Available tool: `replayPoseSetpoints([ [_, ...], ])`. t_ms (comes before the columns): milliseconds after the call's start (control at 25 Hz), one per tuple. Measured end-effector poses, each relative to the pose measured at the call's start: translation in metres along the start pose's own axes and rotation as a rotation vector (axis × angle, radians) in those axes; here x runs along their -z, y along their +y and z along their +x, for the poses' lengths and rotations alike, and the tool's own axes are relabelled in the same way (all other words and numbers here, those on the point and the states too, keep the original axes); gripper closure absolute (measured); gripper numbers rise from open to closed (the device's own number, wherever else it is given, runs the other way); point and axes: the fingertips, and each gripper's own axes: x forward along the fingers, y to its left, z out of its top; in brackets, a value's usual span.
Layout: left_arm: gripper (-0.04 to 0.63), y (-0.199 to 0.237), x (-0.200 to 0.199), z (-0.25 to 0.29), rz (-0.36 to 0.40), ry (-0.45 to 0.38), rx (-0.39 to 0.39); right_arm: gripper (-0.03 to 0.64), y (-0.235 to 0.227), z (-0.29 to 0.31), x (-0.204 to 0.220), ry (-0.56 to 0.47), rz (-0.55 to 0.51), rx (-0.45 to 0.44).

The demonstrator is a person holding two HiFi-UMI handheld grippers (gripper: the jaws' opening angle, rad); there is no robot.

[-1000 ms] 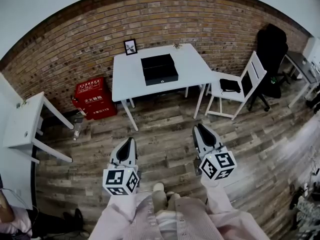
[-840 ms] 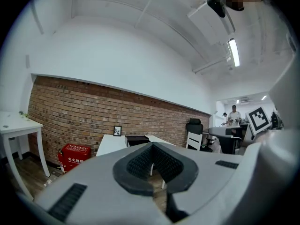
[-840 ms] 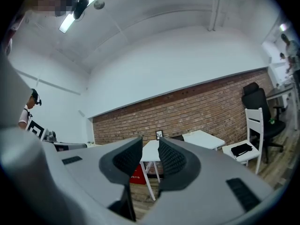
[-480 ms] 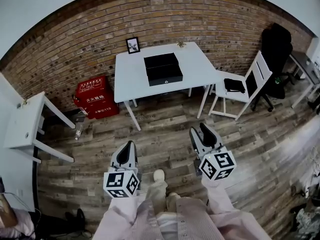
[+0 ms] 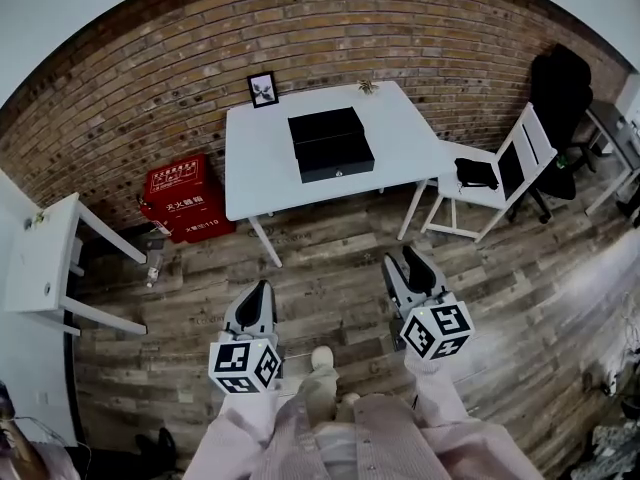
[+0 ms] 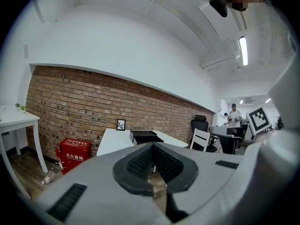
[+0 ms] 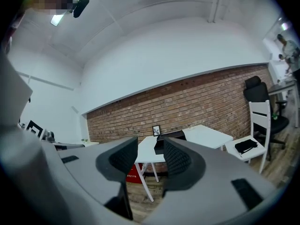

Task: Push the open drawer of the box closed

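Sitting well ahead of both grippers, the black rectangular box (image 5: 330, 140) lies near the middle of a white rectangular table (image 5: 255, 168) against the brick wall (image 5: 150, 98), its front toward the person. How far its drawer stands out cannot be told from here. The left gripper (image 5: 262, 286) has its jaws together on nothing; the right gripper (image 5: 405, 260) has its jaws apart and opening, with nothing between them. Wooden plank floor (image 5: 330, 268) lies between them and the table. Around it there are one red plastic case (image 5: 185, 198) at the left, one small framed picture (image 5: 262, 89) on the table's far edge, one white slatted chair (image 5: 510, 168) and one black office chair (image 5: 560, 88) at the right. White tables – two, counting the smaller one (image 5: 40, 258) far left.
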Motion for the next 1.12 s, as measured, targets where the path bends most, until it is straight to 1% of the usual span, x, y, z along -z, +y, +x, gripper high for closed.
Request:
replayPoseSetpoints([
  [280, 0.600, 0.024, -0.010, 0.062, -0.003, 0.011, 0.036, 0.462, -0.019, 0.056, 0.003, 0.016, 0.010, 0.032],
  [560, 0.600, 0.049, -0.017, 0.106, -0.017, 0.023, 0.056, 0.462, -0.027, 0.100, 0.005, 0.042, 0.014, 0.052],
  [800, 0.600, 0.067, -0.020, 0.131, -0.025, 0.027, 0.075, 0.463, -0.031, 0.127, 0.011, 0.063, 0.022, 0.077],
  [1120, 0.600, 0.083, -0.014, 0.147, -0.036, 0.047, 0.081, 0.463, -0.035, 0.150, 0.030, 0.109, 0.057, 0.089],
])
